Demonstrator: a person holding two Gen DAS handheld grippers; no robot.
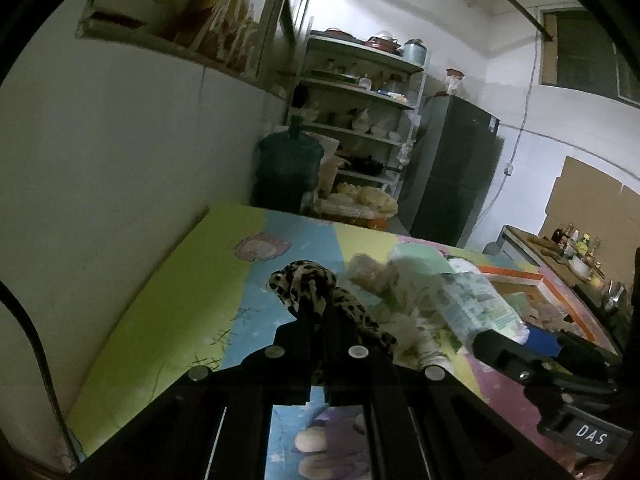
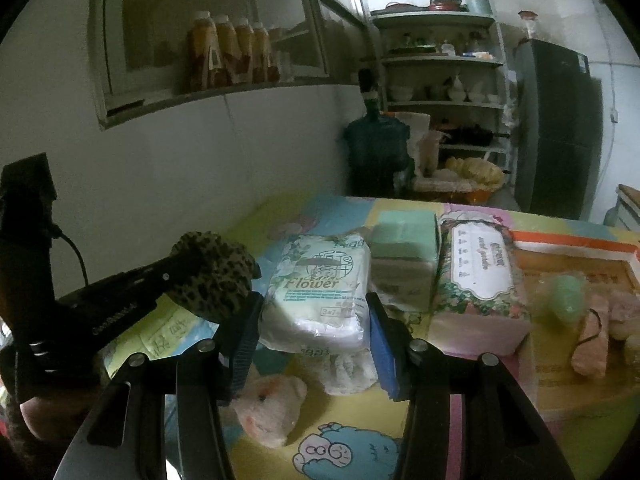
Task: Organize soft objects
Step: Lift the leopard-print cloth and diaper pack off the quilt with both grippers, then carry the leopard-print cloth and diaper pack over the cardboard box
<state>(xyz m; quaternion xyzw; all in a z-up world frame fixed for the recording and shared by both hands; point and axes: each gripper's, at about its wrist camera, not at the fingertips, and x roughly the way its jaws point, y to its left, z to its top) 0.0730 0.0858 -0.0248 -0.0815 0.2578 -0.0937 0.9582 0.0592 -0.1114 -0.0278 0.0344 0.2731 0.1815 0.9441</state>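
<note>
My left gripper [image 1: 316, 300] is shut on a leopard-print soft cloth [image 1: 308, 280] and holds it above the colourful mat [image 1: 160, 300]; it also shows in the right wrist view [image 2: 212, 272]. My right gripper [image 2: 314, 320] is shut on a white "Flower" tissue pack [image 2: 320, 292], held off the mat; this pack also shows in the left wrist view [image 1: 476, 300]. A pink plush pig [image 2: 268, 404] and a white knitted item [image 2: 348, 372] lie under it.
A green tissue pack [image 2: 404, 248] and a floral tissue pack [image 2: 480, 276] stand behind. An orange-rimmed cardboard box [image 2: 572, 240] at right holds several soft toys [image 2: 592, 340]. A white wall runs along the left. A water jug [image 2: 376, 152], shelves and a fridge stand beyond the table.
</note>
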